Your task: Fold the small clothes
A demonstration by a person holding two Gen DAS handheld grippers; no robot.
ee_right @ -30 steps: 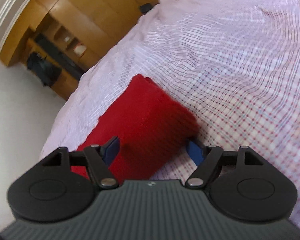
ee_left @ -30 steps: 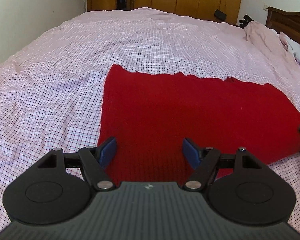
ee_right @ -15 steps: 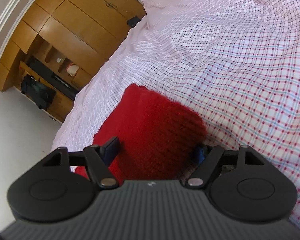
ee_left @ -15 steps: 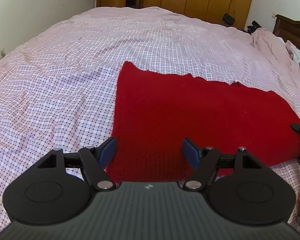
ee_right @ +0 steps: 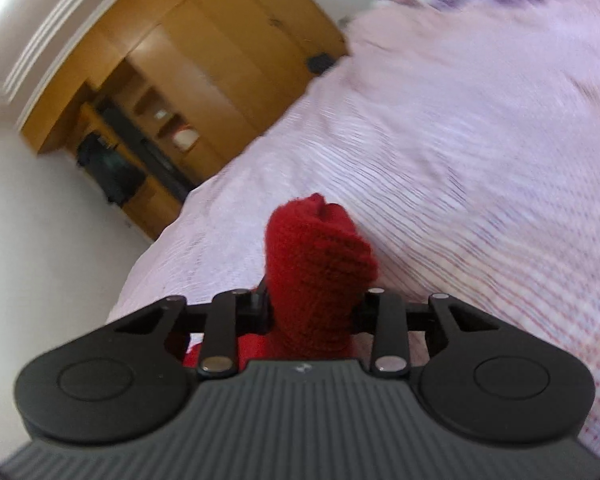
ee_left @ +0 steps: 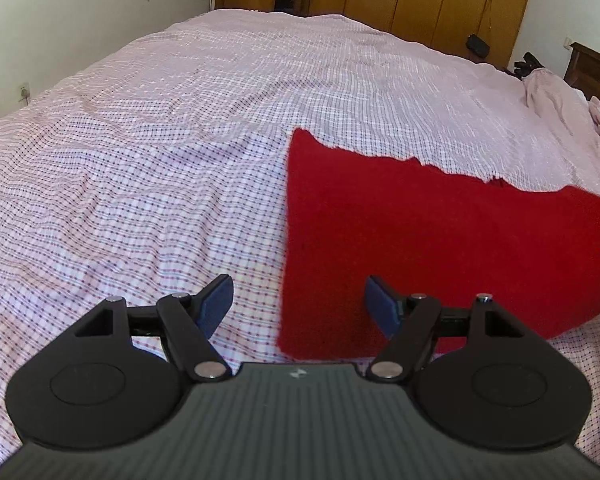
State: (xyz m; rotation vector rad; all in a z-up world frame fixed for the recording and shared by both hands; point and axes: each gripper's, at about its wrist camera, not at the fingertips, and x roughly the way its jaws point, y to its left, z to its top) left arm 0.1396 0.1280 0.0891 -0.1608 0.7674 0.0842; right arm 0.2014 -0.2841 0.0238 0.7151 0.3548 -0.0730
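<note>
A red knitted garment (ee_left: 440,248) lies flat on the checked bed sheet (ee_left: 160,160). The left gripper (ee_left: 296,304) hovers wide open over the garment's near left corner. The right gripper (ee_right: 312,308) clamps a bunched fold of the garment (ee_right: 316,256).

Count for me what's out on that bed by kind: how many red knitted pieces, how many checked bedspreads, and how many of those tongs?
Red knitted garment: 1
Checked bedspread: 1
Tongs: 2, left tongs and right tongs
Total: 4
</note>
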